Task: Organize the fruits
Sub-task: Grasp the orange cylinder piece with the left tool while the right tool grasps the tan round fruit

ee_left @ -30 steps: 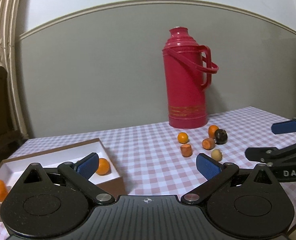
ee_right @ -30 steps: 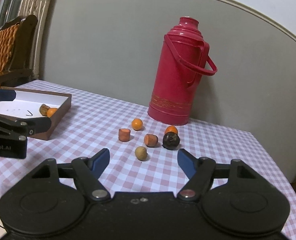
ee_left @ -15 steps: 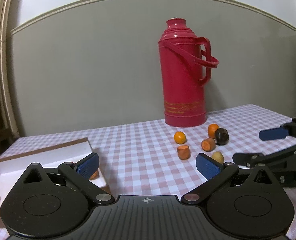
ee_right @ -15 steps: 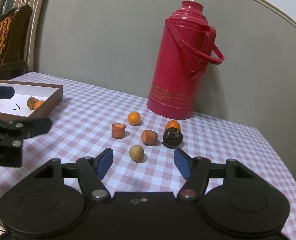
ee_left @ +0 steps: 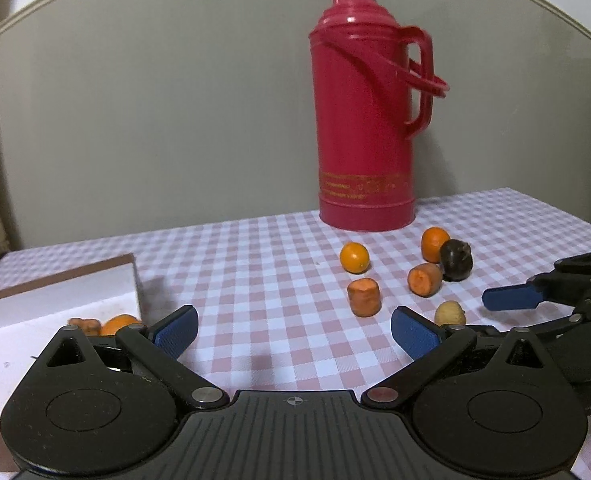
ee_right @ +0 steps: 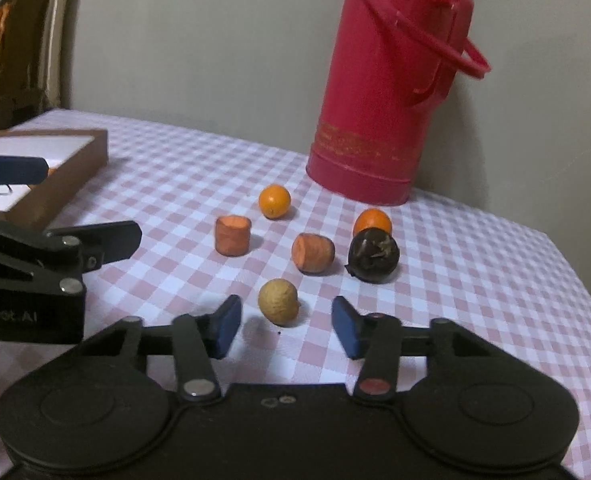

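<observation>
The right gripper (ee_right: pixel 286 326), jaws wide and empty, hovered just short of the small round tan fruit (ee_right: pixel 278 301) on the pink checked tablecloth (ee_right: pixel 475 280). The left gripper (ee_left: pixel 294 330) gaped too, the brown-walled cardboard box (ee_left: pixel 55 280) at its nine o'clock.

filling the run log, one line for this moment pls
right tool: open, at tan fruit | left tool: open, empty | box: some fruit in

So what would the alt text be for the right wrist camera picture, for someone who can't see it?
The open right gripper hovers just short of a small tan fruit on a pink checked tablecloth. Beyond lie two orange fruits, two carrot chunks and a dark fruit before a red thermos; the left gripper and a brown box sit left.
</observation>
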{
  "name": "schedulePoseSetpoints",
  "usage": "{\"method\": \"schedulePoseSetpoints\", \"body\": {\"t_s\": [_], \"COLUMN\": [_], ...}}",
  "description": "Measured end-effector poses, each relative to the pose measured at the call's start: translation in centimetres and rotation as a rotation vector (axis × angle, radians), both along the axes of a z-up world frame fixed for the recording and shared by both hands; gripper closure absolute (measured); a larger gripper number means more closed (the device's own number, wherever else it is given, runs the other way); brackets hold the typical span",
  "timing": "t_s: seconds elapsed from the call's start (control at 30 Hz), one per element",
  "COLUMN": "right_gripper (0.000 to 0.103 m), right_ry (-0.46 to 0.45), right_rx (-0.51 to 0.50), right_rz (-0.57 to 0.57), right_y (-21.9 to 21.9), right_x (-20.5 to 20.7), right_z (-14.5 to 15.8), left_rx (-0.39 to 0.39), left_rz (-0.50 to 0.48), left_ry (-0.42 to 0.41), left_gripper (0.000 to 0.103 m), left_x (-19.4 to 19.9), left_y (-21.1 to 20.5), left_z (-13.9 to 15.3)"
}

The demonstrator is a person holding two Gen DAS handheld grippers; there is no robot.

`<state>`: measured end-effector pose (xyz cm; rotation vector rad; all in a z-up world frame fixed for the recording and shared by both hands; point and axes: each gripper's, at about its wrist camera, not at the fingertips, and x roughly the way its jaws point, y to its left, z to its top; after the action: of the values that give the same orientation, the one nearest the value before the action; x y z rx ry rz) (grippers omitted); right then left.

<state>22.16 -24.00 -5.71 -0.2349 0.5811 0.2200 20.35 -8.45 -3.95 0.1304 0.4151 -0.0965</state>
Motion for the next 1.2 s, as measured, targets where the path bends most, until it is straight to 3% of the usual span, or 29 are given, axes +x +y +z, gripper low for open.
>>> {"method": "schedulePoseSetpoints", "body": {"t_s": [0.23, 0.53, 0.63, 0.7, 0.73, 0.93, 1.2], "right_gripper": [0.075, 0.079, 0.085, 0.086, 0.086, 0.086, 0.086], "right_ry": [0.024, 0.036, 0.032, 0.036, 0.039, 0.037, -0.003], "right_rx": [0.02, 0.051, 0.062, 0.072, 0.078, 0.082, 0.091], "right_rz": [-0.035, -0.074, -0.084, -0.084, -0.082, -0.087, -0.099], "right_y": [-1.6, -4.2, -5.0, -5.4, -5.6, -5.8, -5.7], "right_x": [2.1, 2.6, 2.7, 3.0, 3.1, 3.0, 1.0], "right_z": [-0.4, -0.4, -0.3, -0.3, -0.3, -0.3, 1.3], "left_rx": [-0.002, 0.023, 0.02, 0.031, 0.034, 0.013, 0.022], "left_rz": [-0.01, -0.065, -0.066, -0.059, -0.052, -0.03, -0.044], "left_ry": [0.068, 0.114, 0.14, 0.175, 0.202, 0.168, 0.132], "left_gripper": [0.001, 0.018, 0.031, 0.055, 0.073, 0.074, 0.074], "left_x": [3.3, 6.1, 7.3, 8.2, 8.6, 7.9, 4.1], "left_y": [-1.8, -5.3, -6.1, -6.7, -6.8, -6.5, -5.3], "left_z": [-0.9, -1.9, -2.1, -2.4, -2.6, -2.4, -0.6]}}
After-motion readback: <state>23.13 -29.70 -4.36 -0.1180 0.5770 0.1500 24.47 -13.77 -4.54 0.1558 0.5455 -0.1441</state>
